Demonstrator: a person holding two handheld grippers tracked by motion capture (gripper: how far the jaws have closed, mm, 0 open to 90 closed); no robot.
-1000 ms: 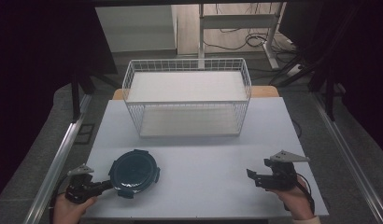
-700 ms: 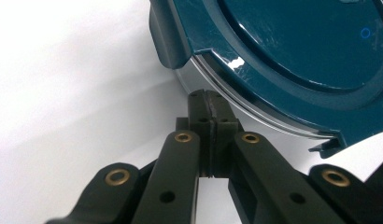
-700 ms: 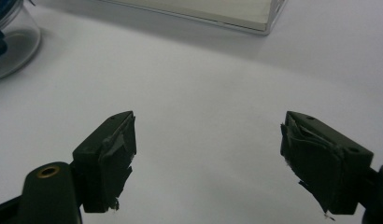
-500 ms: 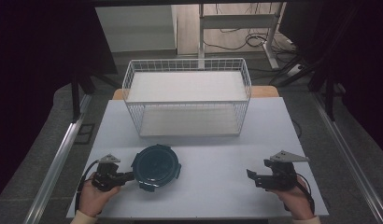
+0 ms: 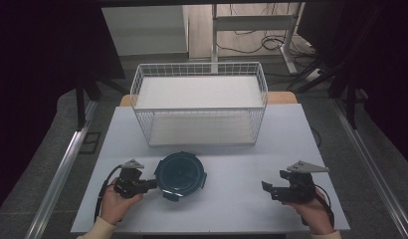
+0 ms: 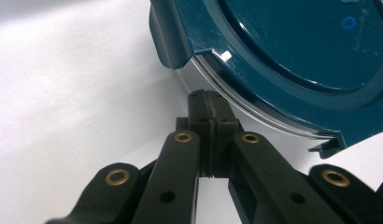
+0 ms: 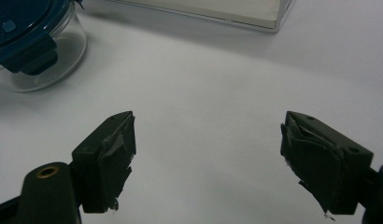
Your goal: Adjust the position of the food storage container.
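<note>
The left gripper, jaws clenched, presses against the teal-lidded container near the surface's front edge; the right gripper, jaws released, rests over bare room.

Round container: clear glass or plastic bowl under a dark teal snap-lock lid, lid on, clips folded down at the rim. Sits upright and flat on the white table, a little left of centre, at about 6 o'clock from the wire basket and just clear of its front wall. Appears empty through the wall.
</note>
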